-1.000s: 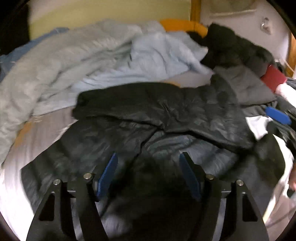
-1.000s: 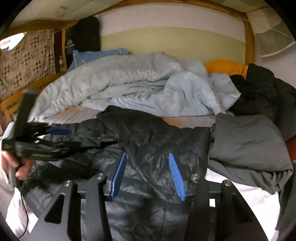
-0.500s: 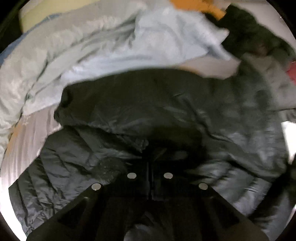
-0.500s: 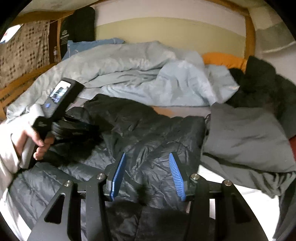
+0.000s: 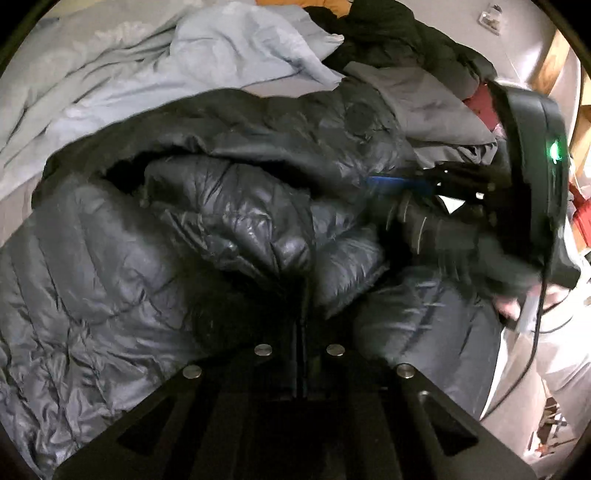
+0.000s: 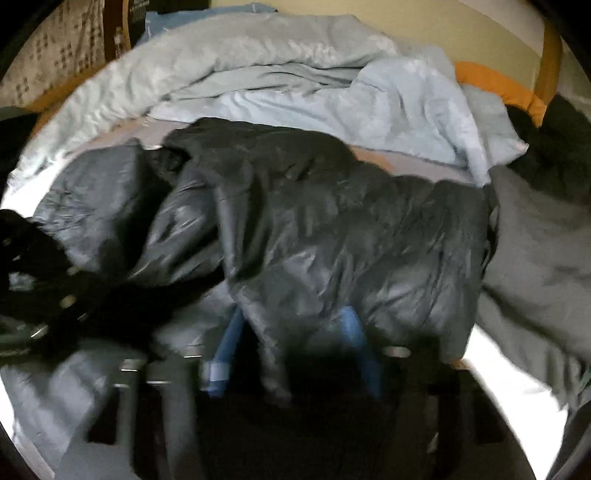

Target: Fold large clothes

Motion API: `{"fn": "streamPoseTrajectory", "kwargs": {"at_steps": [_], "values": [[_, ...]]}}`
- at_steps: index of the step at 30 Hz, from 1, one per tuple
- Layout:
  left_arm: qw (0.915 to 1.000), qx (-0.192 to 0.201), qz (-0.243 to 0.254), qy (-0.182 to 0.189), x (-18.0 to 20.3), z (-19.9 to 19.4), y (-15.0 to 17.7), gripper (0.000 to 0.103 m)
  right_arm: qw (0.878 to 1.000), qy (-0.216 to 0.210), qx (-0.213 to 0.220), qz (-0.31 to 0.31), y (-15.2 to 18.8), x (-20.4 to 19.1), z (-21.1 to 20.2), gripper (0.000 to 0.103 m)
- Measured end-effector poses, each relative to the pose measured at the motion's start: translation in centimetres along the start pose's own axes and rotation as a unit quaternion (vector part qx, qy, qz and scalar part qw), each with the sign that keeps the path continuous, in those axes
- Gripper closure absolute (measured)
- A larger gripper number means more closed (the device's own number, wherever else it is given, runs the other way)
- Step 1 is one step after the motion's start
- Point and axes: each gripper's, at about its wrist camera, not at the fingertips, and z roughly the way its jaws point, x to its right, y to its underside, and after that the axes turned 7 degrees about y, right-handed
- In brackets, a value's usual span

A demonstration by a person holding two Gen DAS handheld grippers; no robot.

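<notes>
A dark quilted puffer jacket [image 5: 229,206] lies crumpled across the bed and fills the middle of the right wrist view as well [image 6: 351,236]. My left gripper [image 5: 301,310] is shut, its fingers pressed together on a raised fold of the jacket near its front. My right gripper [image 6: 295,343] is low at the jacket's near edge. Its jaws are closing, and a fold of jacket hangs between and over the blue pads [image 6: 231,339], which still stand apart. The picture there is blurred. In the left wrist view my right gripper [image 5: 391,197] reaches in from the right.
A light blue duvet [image 6: 295,74] is heaped behind the jacket. A grey garment [image 6: 535,258] lies to the right, with black clothes [image 5: 388,29] and an orange pillow [image 6: 498,88] beyond. White sheet [image 6: 517,387] shows at the front right. A person's hand and light trousers [image 5: 554,350] are at the right.
The left jaws went from wide open to shut on the jacket, and a fold has bunched up. The right gripper dropped to the jacket's edge, with fabric now between its pads.
</notes>
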Motion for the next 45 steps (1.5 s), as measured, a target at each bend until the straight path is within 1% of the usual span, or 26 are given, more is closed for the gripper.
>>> {"fn": "streamPoseTrajectory", "kwargs": {"at_steps": [1, 2, 4, 5, 6, 8, 9, 10, 12, 14, 16, 18, 19, 22, 24, 26, 28, 29, 30, 32, 35, 37, 40, 43, 44, 45], "values": [[0.9999, -0.001, 0.004, -0.011, 0.3, -0.3, 0.3, 0.102, 0.999, 0.012, 0.029, 0.021, 0.0, 0.9, -0.8, 0.101], [0.9998, -0.002, 0.008, -0.019, 0.4, -0.5, 0.4, 0.102, 0.995, 0.014, 0.077, 0.064, 0.3, 2.5, -2.4, 0.101], [0.9992, -0.003, 0.022, -0.032, 0.9, -1.2, 0.8, 0.101, 0.983, 0.021, 0.129, 0.132, 1.2, 5.5, -4.9, 0.101], [0.9986, 0.000, 0.030, -0.043, 1.1, -1.6, 0.9, 0.099, 0.978, 0.047, 0.142, 0.146, 1.7, 6.6, -5.8, 0.101], [0.9979, 0.004, 0.036, -0.055, 1.3, -1.9, 0.9, 0.090, 0.974, 0.074, 0.153, 0.150, 2.1, 7.4, -6.6, 0.101], [0.9938, 0.031, 0.049, -0.095, 2.1, -2.8, 0.6, 0.080, 0.968, 0.114, 0.162, 0.157, 2.9, 8.7, -7.7, 0.101], [0.9905, 0.051, 0.057, -0.114, 2.6, -3.2, 0.2, 0.080, 0.964, 0.131, 0.161, 0.168, 3.4, 9.5, -8.1, 0.101], [0.9898, 0.063, 0.058, -0.114, 3.0, -3.5, -0.2, 0.079, 0.960, 0.146, 0.156, 0.180, 3.9, 10.3, -8.3, 0.101], [0.9924, 0.074, 0.049, -0.085, 3.5, -3.8, -1.3, 0.075, 0.952, 0.161, 0.137, 0.224, 5.6, 13.1, -8.0, 0.101], [0.9923, 0.083, 0.052, -0.076, 4.4, -4.0, -2.2, 0.067, 0.939, 0.140, 0.111, 0.293, 8.0, 16.1, -6.9, 0.097], [0.9895, 0.089, 0.066, -0.093, 5.1, -3.7, -3.3, 0.064, 0.928, 0.079, 0.063, 0.359, 11.3, 18.8, -4.2, 0.096], [0.9894, 0.087, 0.075, -0.089, 5.5, -2.9, -4.3, 0.064, 0.929, 0.051, 0.048, 0.363, 13.0, 18.9, -3.0, 0.096], [0.9908, 0.082, 0.077, -0.076, 5.4, -2.4, -4.9, 0.063, 0.935, 0.050, 0.056, 0.347, 13.4, 18.4, -2.9, 0.095], [0.9948, 0.041, 0.076, -0.053, 5.2, 0.2, -6.6, 0.059, 0.951, 0.079, 0.096, 0.282, 13.1, 16.5, -4.5, 0.083], [0.9941, 0.011, 0.068, -0.084, 4.7, 2.5, -7.3, 0.059, 0.957, 0.079, 0.134, 0.245, 12.3, 15.3, -6.6, 0.068], [0.9930, 0.000, 0.034, -0.113, 3.8, 4.0, -7.9, 0.059, 0.963, 0.059, 0.155, 0.214, 11.2, 14.0, -8.7, 0.034], [0.9953, -0.019, -0.013, -0.094, 2.6, 4.7, -8.1, 0.092, 0.970, 0.038, 0.157, 0.181, 9.5, 13.3, -10.3, 0.020], [0.9973, -0.020, -0.018, -0.069, 2.5, 4.7, -8.1, 0.102, 0.975, 0.022, 0.149, 0.162, 8.6, 12.8, -10.7, 0.019], [0.9979, -0.010, -0.011, -0.062, 2.8, 4.3, -8.1, 0.103, 0.978, 0.008, 0.149, 0.149, 7.8, 12.5, -11.2, 0.019], [0.9960, 0.037, 0.013, -0.080, 4.0, 2.4, -7.9, 0.103, 0.976, -0.008, 0.167, 0.139, 6.8, 12.1, -11.9, 0.019], [0.9942, 0.095, 0.039, -0.033, 5.7, -0.4, -7.0, 0.103, 0.973, 0.010, 0.174, 0.149, 6.2, 11.5, -12.1, 0.019], [0.9893, 0.130, 0.065, -0.009, 7.5, -1.9, -6.4, 0.103, 0.967, 0.013, 0.186, 0.175, 6.9, 11.5, -12.8, 0.019], [0.9811, 0.175, 0.078, 0.030, 9.9, -2.5, -6.4, 0.103, 0.959, -0.011, 0.205, 0.197, 7.5, 11.6, -14.3, 0.019], [0.9757, 0.177, 0.081, 0.101, 10.8, -1.9, -5.8, 0.103, 0.960, -0.006, 0.204, 0.189, 7.3, 11.9, -15.2, 0.019], [0.9756, 0.168, 0.082, 0.116, 11.0, -1.4, -5.5, 0.103, 0.963, -0.005, 0.199, 0.184, 7.1, 12.0, -15.3, 0.019], [0.9778, 0.156, 0.085, 0.111, 11.6, -0.5, -5.3, 0.103, 0.964, -0.002, 0.190, 0.184, 6.9, 12.1, -15.2, 0.019]]}}
